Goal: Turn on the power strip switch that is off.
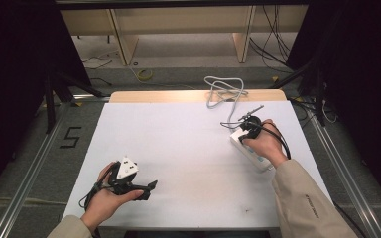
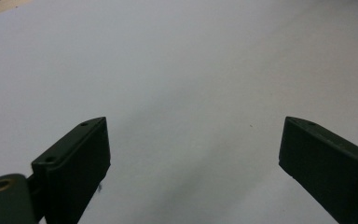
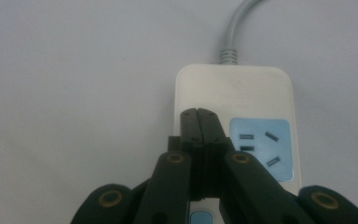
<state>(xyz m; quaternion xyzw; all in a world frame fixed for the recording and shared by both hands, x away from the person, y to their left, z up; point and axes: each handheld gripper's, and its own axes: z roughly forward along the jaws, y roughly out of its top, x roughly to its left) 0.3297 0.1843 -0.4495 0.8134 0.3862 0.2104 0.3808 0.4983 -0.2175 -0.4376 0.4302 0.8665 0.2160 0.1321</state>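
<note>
A black figure "5" (image 1: 70, 137) is marked on the grey floor beside the table, well off to the outer side of the left gripper's (image 1: 149, 189) wide-apart jaws. On the person's right sleeve (image 1: 307, 201) runs a short line of small dark lettering, too small to read; it sits behind the right gripper (image 3: 199, 113), away from its closed jaws. The white power strip (image 3: 233, 95) under those jaws carries a pale blue socket panel just beside the jaw tips, but no lettering on it can be made out.
</note>
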